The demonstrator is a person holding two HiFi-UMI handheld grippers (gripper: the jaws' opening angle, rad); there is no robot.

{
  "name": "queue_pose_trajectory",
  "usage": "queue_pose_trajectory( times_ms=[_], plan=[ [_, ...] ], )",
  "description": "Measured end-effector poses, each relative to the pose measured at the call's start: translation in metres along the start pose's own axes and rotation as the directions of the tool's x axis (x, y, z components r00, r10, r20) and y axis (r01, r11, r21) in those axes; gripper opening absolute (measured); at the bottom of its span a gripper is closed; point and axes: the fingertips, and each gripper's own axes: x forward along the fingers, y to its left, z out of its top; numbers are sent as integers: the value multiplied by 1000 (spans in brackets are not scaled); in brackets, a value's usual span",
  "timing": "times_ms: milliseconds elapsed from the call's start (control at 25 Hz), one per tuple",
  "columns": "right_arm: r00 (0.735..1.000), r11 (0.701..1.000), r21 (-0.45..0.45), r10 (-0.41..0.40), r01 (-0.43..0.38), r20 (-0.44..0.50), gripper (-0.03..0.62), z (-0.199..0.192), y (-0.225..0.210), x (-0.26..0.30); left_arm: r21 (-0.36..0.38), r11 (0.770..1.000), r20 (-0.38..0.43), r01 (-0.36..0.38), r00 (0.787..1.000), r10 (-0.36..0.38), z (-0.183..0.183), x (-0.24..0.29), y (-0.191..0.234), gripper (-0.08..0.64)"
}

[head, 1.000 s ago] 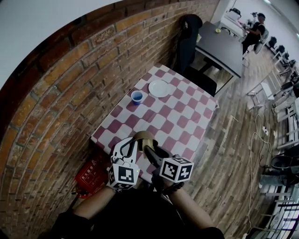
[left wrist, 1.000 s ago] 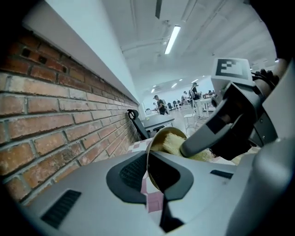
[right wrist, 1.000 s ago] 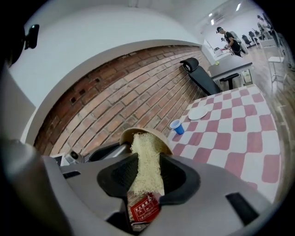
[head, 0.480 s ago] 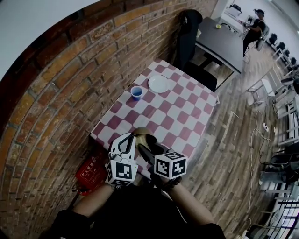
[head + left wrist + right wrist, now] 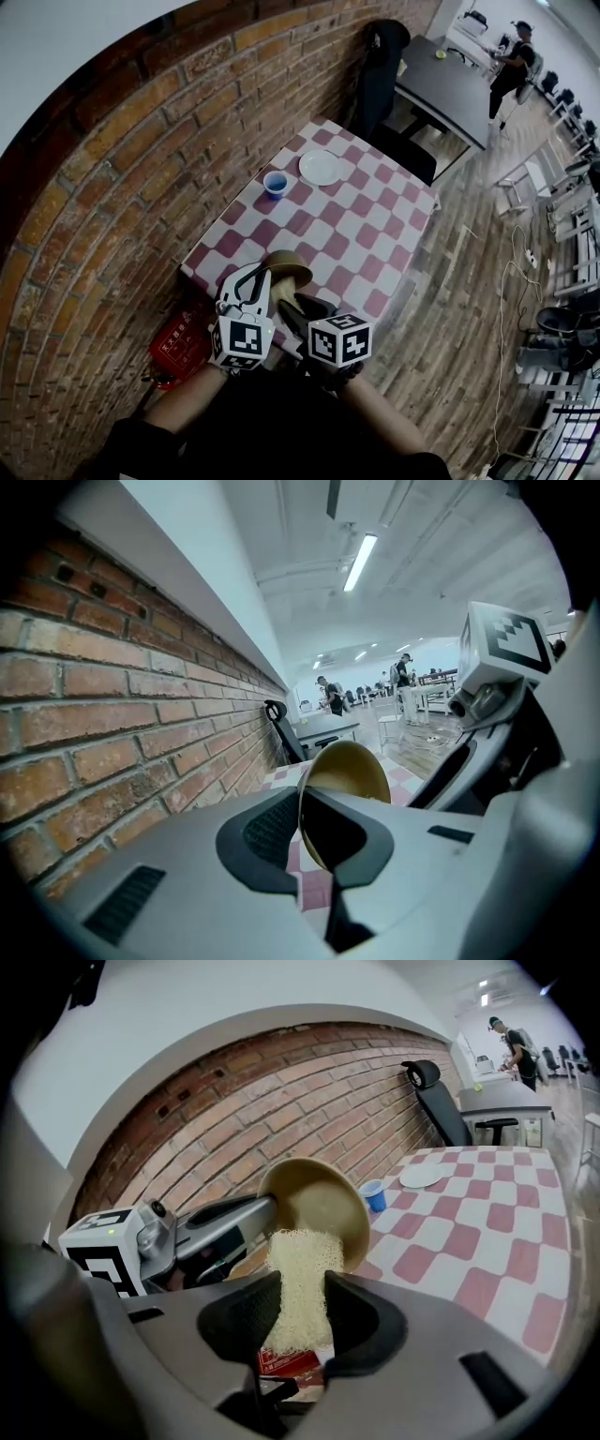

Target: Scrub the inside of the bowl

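Tan bowl (image 5: 287, 266): held tipped on its side above the 6 o'clock edge of the checked table (image 5: 361, 234), with its mouth facing 5 o'clock in the head view.

Left gripper (image 5: 305, 832): my jaws are pinched together on the bowl's rim, the thin wall between the pads. It has kept still.

Right gripper (image 5: 302, 1309): my jaws are clamped on a pale yellow scrub pad (image 5: 298, 1265). The pad's upper end appears to lie against the bowl's inner wall near the lip.

Change noted: over the last second my right gripper has rolled and edged toward 9 o'clock in the head view. I read this as a scrubbing stroke under way, with more of the inside left to cover.

Blue cup (image 5: 276, 184) and white plate (image 5: 320, 167): well apart, toward 12 o'clock.
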Motion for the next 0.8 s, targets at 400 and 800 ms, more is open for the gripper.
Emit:
queue_pose_trajectory(
  times_ms=[400,800],
  plan=[
    [990,999,34,-10,5,139,155,44,-2,-15,61,998,-5,14,1000,-13,-6,3,-9,28],
    [1000,999,-30,25,-25,8,155,14,10,5,-76,997,-24,11,1000,-12,-15,2,9,28]
  ],
)
